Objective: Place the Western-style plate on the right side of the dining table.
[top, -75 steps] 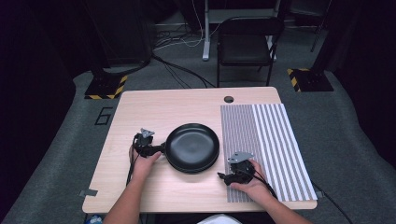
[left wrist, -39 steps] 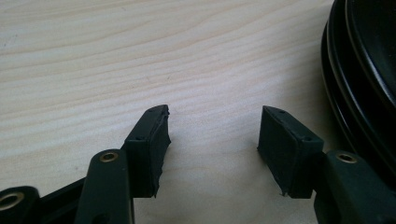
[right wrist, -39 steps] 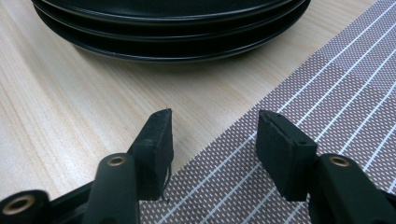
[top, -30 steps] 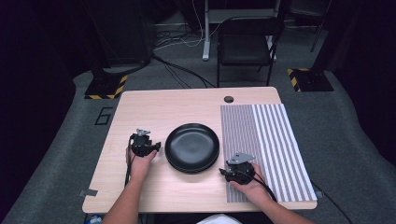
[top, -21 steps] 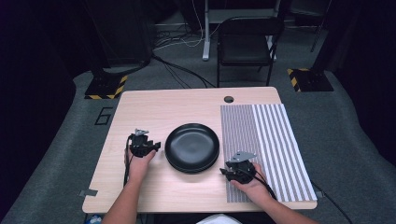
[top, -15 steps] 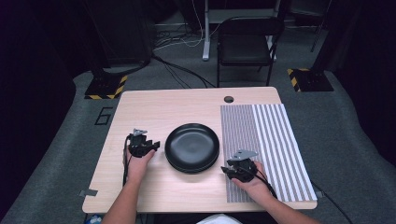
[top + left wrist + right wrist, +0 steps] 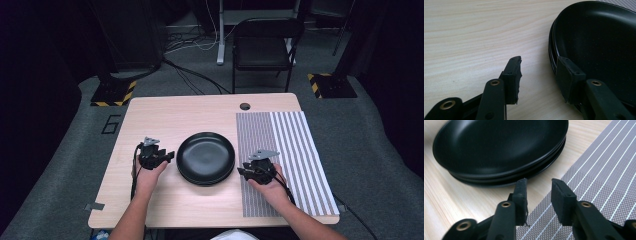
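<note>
Nearest me, the right gripper (image 7: 246, 173) sits on the striped placemat (image 7: 295, 155), just right of the stack of black plates (image 7: 205, 157). Its jaws have just been closing, with a gap left and nothing between them. The left gripper (image 7: 169, 156) waits just left of the stack, jaws apart, one seemingly over the rim, pinching nothing. The plates lie mid-table (image 7: 165, 115), partly overlapping the mat's edge by the look of it. As I judge it, no plate is gripped yet; any lifting or laying out is all left.
</note>
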`<state>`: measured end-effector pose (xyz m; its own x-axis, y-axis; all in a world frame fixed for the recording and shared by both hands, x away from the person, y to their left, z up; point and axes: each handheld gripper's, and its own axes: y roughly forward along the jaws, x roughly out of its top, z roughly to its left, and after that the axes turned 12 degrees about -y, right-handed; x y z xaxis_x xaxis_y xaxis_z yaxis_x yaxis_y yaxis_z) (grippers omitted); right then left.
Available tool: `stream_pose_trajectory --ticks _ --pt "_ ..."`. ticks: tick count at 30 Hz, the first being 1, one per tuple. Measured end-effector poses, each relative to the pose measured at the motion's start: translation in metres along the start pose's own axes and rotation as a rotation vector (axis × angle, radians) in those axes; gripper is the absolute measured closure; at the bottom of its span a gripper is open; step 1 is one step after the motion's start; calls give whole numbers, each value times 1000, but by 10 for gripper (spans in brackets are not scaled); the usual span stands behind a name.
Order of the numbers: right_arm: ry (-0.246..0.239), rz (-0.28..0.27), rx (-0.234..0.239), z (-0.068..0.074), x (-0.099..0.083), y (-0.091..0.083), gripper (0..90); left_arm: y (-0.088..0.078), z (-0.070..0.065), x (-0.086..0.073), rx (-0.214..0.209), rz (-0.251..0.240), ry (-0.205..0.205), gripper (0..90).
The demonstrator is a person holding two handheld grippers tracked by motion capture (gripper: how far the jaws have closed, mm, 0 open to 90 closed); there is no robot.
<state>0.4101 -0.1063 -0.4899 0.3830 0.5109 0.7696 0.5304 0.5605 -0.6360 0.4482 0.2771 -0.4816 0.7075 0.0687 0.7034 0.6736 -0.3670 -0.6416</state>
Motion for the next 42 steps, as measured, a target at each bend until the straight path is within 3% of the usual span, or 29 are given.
stream_pose_trajectory --ticks 2,6,14,22,28,33,42 --pt "4 -8 1 -3 3 0 706 -1 -2 0 -19 5 -7 576" --pt "29 -14 -4 -6 8 -1 697 -1 -4 0 -37 10 -12 595" --pt "53 -28 2 -12 15 1 705 -3 -5 1 -43 11 -23 614" --pt "80 -32 11 -16 24 5 669 -3 -5 0 -87 15 -67 619" --pt "105 -36 7 -18 28 10 648 -2 -7 0 -89 27 -53 647" --pt "105 -40 24 -21 33 12 716 0 -8 0 -103 38 -57 657" --pt "142 -62 3 -26 38 15 674 1 -6 0 -123 26 -108 638"
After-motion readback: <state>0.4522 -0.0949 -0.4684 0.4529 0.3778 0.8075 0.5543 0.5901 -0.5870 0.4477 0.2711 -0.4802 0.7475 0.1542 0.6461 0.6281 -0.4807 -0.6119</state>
